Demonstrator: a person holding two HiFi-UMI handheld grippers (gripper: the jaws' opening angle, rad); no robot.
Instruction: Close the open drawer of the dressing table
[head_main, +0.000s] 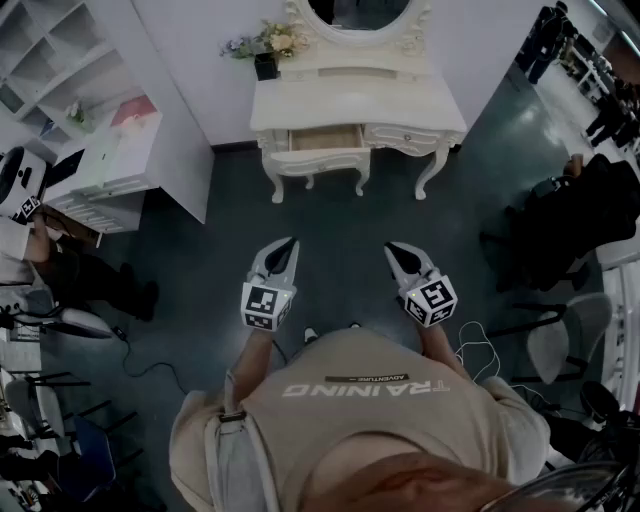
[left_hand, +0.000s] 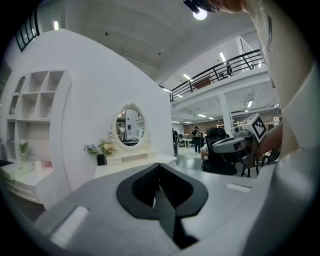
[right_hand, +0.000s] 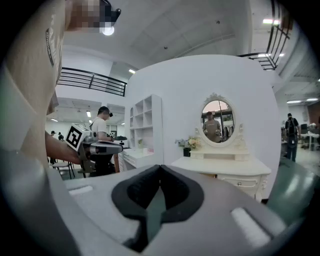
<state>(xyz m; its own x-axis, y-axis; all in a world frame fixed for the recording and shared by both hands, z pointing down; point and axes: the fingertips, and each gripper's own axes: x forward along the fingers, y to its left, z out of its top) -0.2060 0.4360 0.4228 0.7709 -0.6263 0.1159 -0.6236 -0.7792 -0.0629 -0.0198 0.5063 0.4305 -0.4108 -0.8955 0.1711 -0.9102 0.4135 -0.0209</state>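
The cream dressing table (head_main: 356, 100) with an oval mirror stands against the wall ahead of me. Its left drawer (head_main: 325, 142) is pulled out, and its wooden inside shows. The right drawer (head_main: 405, 136) is pushed in. My left gripper (head_main: 290, 244) and right gripper (head_main: 392, 249) hover side by side over the dark floor, well short of the table, both shut and holding nothing. In the left gripper view, the left gripper (left_hand: 159, 165) points toward the table top (left_hand: 135, 163). The right gripper (right_hand: 160, 167) faces the table (right_hand: 222, 165), whose open drawer is hidden behind the jaws.
A white shelf unit (head_main: 112, 150) stands left of the table. A black vase of flowers (head_main: 266, 58) sits on the table's left corner. Chairs (head_main: 562, 338) and dark bags crowd the right side. A person (head_main: 80, 272) and a floor cable (head_main: 150, 366) are at the left.
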